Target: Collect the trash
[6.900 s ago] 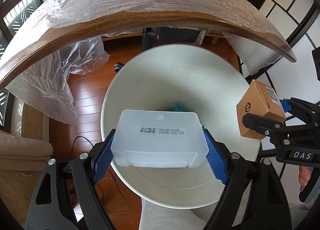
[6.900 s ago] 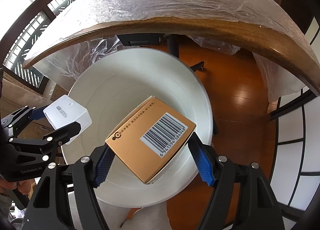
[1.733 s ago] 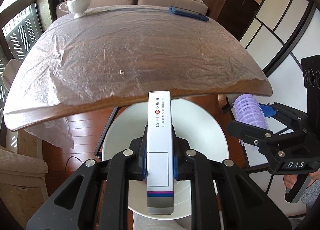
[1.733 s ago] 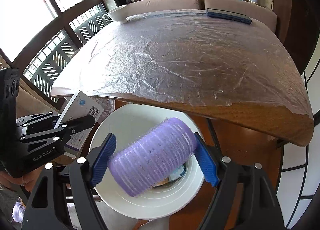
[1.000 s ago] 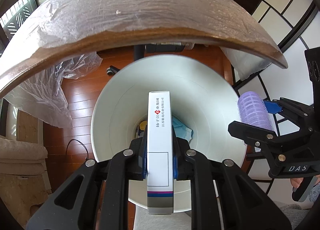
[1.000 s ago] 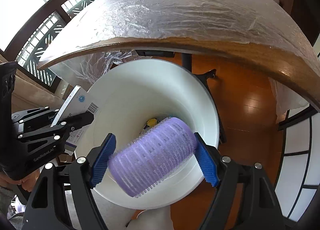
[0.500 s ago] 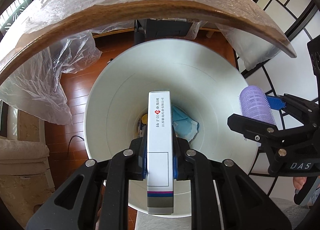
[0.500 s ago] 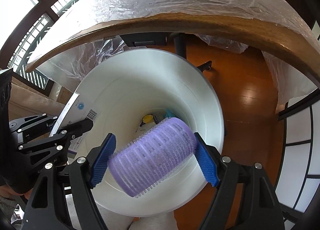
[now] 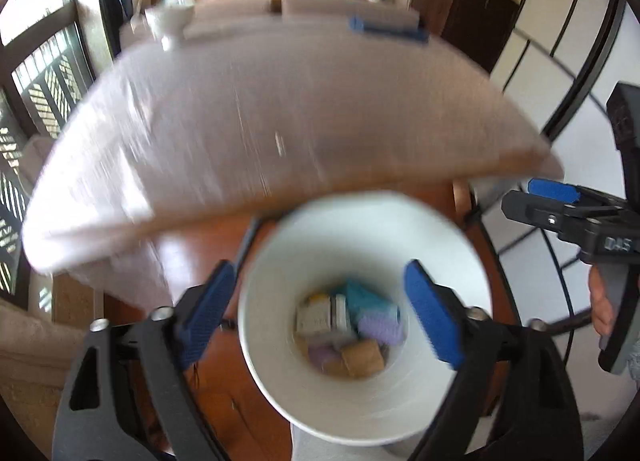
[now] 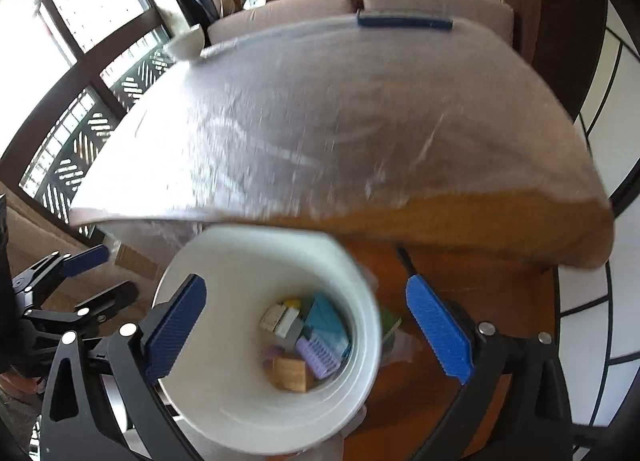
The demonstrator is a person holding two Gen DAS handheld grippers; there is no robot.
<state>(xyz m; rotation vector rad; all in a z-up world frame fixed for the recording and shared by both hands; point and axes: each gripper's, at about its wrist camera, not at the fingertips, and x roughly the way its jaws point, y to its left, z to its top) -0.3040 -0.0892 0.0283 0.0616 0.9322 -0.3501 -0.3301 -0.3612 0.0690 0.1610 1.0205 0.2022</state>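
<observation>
At the lower centre of both wrist views stands a white bin [image 9: 360, 413], its mouth open to the camera and its rim just below the near edge of a wooden table [image 10: 500, 221] covered with clear plastic film [image 9: 248, 133].

Left gripper [image 9: 318, 313]: jaws opening, blue pads spread wide to either side of the bin's mouth, nothing between them. In the right wrist view the same gripper [image 10: 100, 273] appears at the left edge, likewise empty.

Right gripper [image 10: 306, 327]: jaws opening, pads wide apart above the bin, nothing held. In the left wrist view it [image 9: 556, 201] enters from the right edge, with part of a hand [image 9: 600, 301] on its grip below.

Trash lies at the bottom of the bin: a purple hair roller [image 10: 318, 355], a brown cardboard box [image 10: 290, 373], a teal item [image 10: 326, 325], and a pale carton [image 10: 280, 319] beside a small yellow piece [image 10: 292, 303]. The pieces touch one another in a loose heap; blur hides finer detail.

On the far side of the table, toward the upper frame, rest a dark blue flat object [image 10: 404, 23] and a white cup [image 10: 186, 43] at the upper left corner of the tabletop. Behind them runs a sofa back [image 10: 436, 1] with books and photographs on a ledge. A reddish wooden floor [image 9: 192, 245] shows beneath the table.
</observation>
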